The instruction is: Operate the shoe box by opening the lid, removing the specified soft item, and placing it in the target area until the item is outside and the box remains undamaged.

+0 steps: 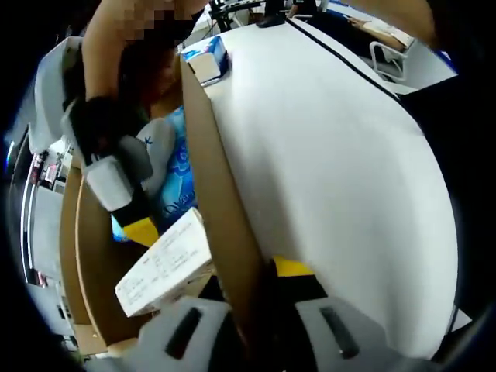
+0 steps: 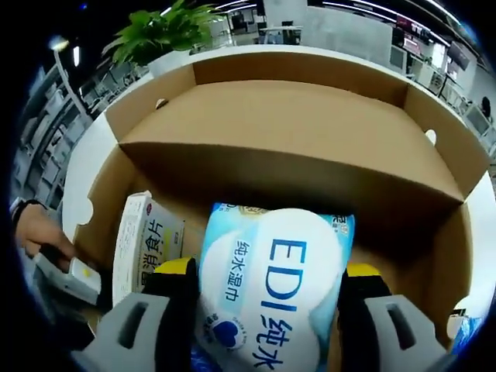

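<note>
Blue wipes pack (image 2: 267,291) between right gripper (image 2: 267,310) jaws

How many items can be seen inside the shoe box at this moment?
2. A blue-and-white wet wipes pack sits between the right gripper jaws near the front wall. A white carton lies beside it toward the left gripper. More items may be hidden beneath them.

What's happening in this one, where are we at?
A person works an open cardboard shoe box with two handheld grippers. The right gripper has its jaws on either side of a blue-and-white wet wipes pack, which is still inside the box beside a small white carton. The left gripper straddles the box's side wall.
</note>
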